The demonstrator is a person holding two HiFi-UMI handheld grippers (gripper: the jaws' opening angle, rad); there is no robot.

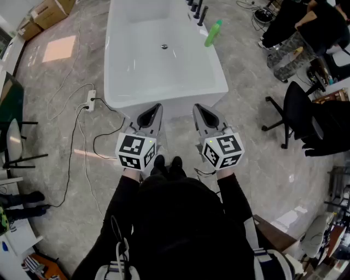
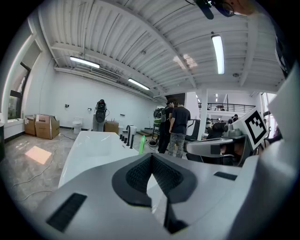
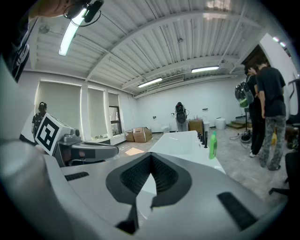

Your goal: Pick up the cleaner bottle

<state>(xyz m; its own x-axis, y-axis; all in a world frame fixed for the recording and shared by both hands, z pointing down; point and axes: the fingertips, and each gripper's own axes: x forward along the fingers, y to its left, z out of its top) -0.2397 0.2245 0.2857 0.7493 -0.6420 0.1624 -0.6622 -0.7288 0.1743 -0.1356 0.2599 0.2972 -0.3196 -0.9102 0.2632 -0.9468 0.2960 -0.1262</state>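
Note:
The green cleaner bottle (image 1: pixel 213 33) stands on the right rim of the white bathtub (image 1: pixel 126 71), near the black taps (image 1: pixel 198 11). It also shows far off as the green bottle (image 2: pixel 141 143) in the left gripper view and as the bottle (image 3: pixel 213 145) in the right gripper view. My left gripper (image 1: pixel 155 111) and right gripper (image 1: pixel 200 111) are held side by side at the tub's near end, well short of the bottle. Both point at the tub. The left gripper (image 2: pixel 151 158) and the right gripper (image 3: pixel 151 160) are shut with nothing in them.
A power strip (image 1: pixel 90 100) with cables lies on the floor left of the tub. A black office chair (image 1: pixel 295 112) stands to the right, with people (image 1: pixel 306 27) beyond it. Cardboard boxes (image 1: pixel 49 12) sit at the far left.

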